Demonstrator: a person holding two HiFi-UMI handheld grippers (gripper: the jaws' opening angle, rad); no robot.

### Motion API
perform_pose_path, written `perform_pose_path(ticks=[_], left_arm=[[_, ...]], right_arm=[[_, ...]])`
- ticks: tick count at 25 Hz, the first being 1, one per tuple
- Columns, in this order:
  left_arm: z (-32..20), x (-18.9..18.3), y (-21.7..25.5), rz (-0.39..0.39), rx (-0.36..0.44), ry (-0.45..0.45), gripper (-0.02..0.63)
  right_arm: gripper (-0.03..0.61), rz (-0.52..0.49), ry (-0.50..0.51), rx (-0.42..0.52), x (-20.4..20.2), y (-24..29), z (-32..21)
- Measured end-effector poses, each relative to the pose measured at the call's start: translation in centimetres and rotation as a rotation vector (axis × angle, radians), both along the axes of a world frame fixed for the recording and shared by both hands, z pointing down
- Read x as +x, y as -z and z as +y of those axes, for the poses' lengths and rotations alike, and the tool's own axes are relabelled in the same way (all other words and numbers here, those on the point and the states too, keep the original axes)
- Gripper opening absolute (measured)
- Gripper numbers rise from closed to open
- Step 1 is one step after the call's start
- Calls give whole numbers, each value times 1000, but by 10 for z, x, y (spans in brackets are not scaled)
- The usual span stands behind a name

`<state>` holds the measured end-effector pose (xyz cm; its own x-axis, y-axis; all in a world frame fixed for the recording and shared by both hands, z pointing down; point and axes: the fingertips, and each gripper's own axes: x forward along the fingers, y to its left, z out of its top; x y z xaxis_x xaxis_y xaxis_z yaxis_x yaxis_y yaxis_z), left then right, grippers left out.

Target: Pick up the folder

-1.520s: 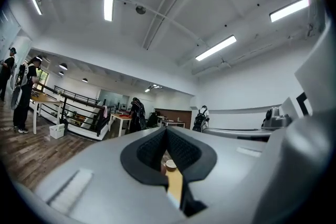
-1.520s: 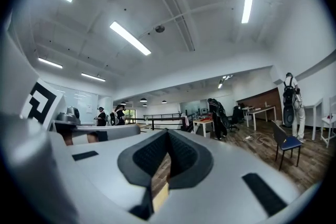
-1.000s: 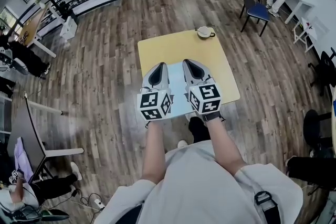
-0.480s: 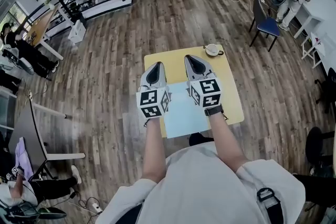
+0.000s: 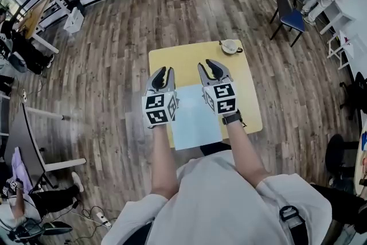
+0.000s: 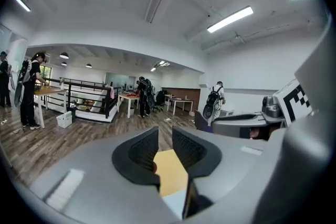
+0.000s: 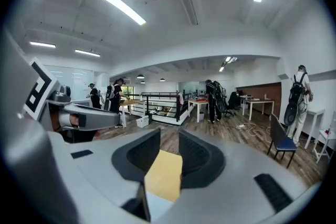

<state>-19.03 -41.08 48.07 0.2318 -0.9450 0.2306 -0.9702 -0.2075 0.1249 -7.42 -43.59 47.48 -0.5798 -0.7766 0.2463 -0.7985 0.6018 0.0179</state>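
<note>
The left gripper [image 6: 165, 139] held its jaws a little apart and opening, nothing between them. Through the gap showed the yellow table [image 6: 169, 170] and, nearer, a pale edge of the folder [image 6: 174, 206]. Beyond, people [image 6: 142, 97] stood among desks.

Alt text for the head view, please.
The left gripper and right gripper hover at either side of a pale blue folder on a yellow table, fingers opening with nothing between them. A cup sits at the table's far right corner.
</note>
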Motion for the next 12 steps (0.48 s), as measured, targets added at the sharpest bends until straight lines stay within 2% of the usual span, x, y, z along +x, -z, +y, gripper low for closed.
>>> perform_pose_path(ticks=[7, 12], left_arm=[[-2, -11, -65, 30, -168, -22, 143], [6, -17, -119, 37, -315, -36, 224]], right_arm=[[197, 41, -5, -209, 12, -78, -6], [210, 67, -16, -318, 23, -130, 1]])
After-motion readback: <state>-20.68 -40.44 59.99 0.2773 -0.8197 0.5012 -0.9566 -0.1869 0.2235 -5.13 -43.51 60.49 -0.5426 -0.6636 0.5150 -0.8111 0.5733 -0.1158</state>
